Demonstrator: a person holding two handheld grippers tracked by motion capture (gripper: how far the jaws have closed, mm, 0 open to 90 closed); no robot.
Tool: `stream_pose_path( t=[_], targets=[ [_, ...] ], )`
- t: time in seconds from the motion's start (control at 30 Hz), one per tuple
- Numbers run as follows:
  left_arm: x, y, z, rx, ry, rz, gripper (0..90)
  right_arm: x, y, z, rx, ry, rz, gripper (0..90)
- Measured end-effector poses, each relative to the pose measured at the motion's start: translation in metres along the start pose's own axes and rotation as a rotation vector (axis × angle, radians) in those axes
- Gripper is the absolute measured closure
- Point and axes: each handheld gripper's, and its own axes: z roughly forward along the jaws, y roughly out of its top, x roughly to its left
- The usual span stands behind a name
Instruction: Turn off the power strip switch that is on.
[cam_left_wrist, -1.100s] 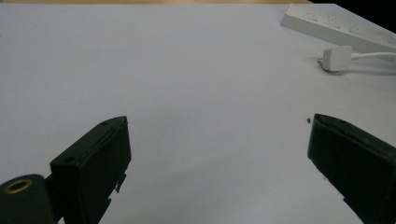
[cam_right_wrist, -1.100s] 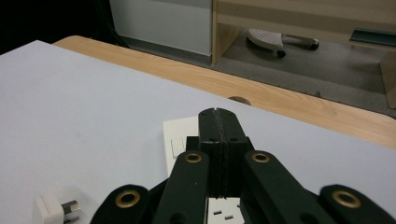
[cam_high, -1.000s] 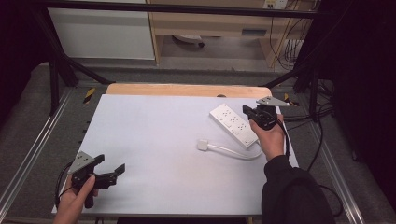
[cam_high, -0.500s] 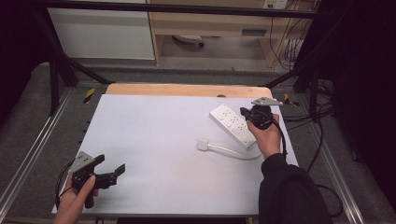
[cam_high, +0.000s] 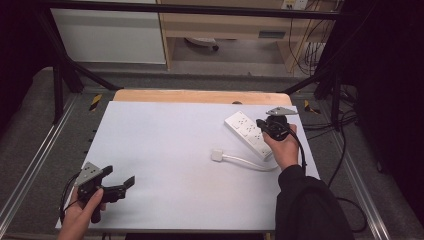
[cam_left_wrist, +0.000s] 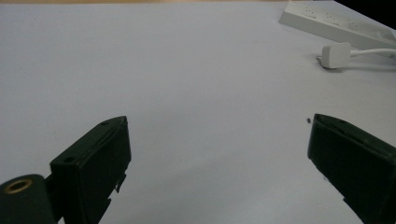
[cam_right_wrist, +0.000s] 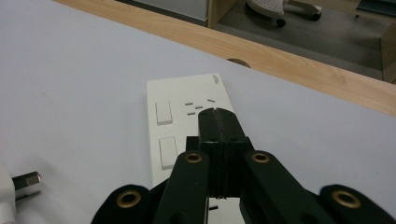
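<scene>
Here the right gripper (cam_right_wrist: 218, 114), closed and empty, hovers over the power strip (cam_right_wrist: 187, 126); its plug (cam_high: 217, 154) lies nearby, left gripper (cam_left_wrist: 217, 154) wide open.

Right gripper (cam_high: 266, 125) over white power strip (cam_high: 246, 133); plug (cam_high: 217, 154) beside; left gripper (cam_high: 119, 182) apart.

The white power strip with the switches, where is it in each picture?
High view: the power strip lies at the table's right, under the right gripper.
Left gripper view: top right corner, far off.
Right gripper view: in the middle, just beneath the closed jaws.
Shared landmark: the white plug beside it, also at and.
</scene>
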Motion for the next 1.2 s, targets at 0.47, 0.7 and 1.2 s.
stream_pose_path(
  t=[0.47, 0.7, 1.2],
  targets=[
    [-0.001, 0.0, 0.0, 0.0, -0.018, -0.008, 5.9, -0.002, -0.01, 0.005, 0.03, 0.0, 0.0, 90.0],
    [0.0, 0.0, 0.0, 0.0, -0.021, -0.015, 5.9, 0.002, -0.011, 0.008, 0.04, 0.016, 0.009, 90.0],
    [0.0, 0.0, 0.0, 0.002, -0.019, -0.011, 5.9, 0.005, -0.021, 0.014, 0.063, 0.021, 0.001, 90.0]
  ],
)
